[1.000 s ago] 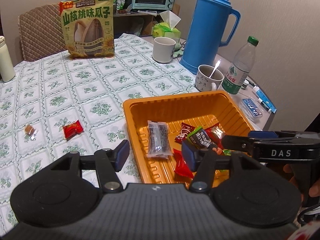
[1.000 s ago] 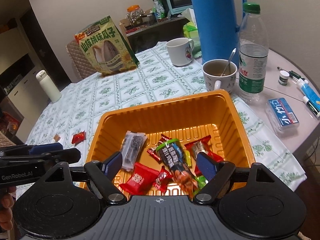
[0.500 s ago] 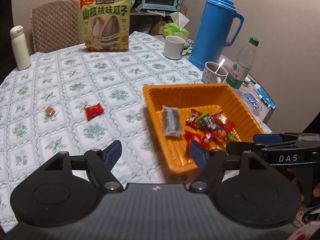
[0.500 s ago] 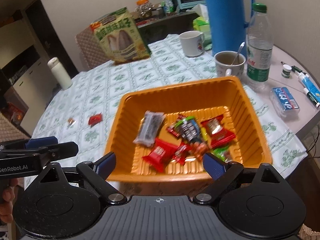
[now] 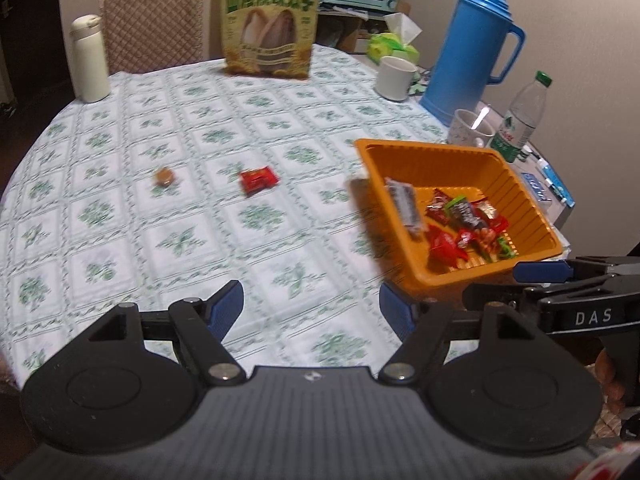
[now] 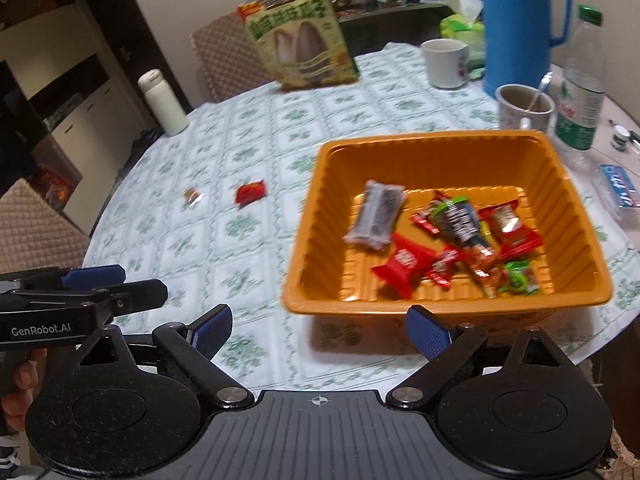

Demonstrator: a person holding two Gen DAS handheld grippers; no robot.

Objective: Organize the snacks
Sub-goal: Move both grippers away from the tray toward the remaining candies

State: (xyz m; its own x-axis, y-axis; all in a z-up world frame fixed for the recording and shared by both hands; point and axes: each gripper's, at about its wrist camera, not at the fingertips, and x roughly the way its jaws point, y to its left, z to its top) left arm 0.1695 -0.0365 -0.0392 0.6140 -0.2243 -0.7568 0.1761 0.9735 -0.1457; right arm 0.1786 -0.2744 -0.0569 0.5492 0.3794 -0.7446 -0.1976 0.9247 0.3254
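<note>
Left wrist view: left gripper point(image 5: 311, 307) hangs low over the tablecloth w/ jaws spread wide, nothing btwn them. Right gripper point(image 6: 319, 329) same story, gaping and empty, just short of the orange tray's point(image 6: 448, 305) near wall. Most snacks already lie in the tray: a grey-black packet, red wrappers, a green one, piled toward its near-right corner.

Two pieces left out on the cloth, both well left of the tray: a red candy point(image 5: 259, 179) and, further left of the tray again, a small brown sweet point(image 5: 165, 176). Apart from each other, not touching.

Next step looks like fetching the red candy, prob. w/ the left gripper since it's on that side of the tray. To do it well: come down from above, fingers straddling the wrapper's short width, pads close to the cloth so the flat packet doesn't slide out. Cloth may bunch, so close gently. Lift clear over the tray's left rim before letting go. Brown sweet is tiny; pinch it dead centre.
</note>
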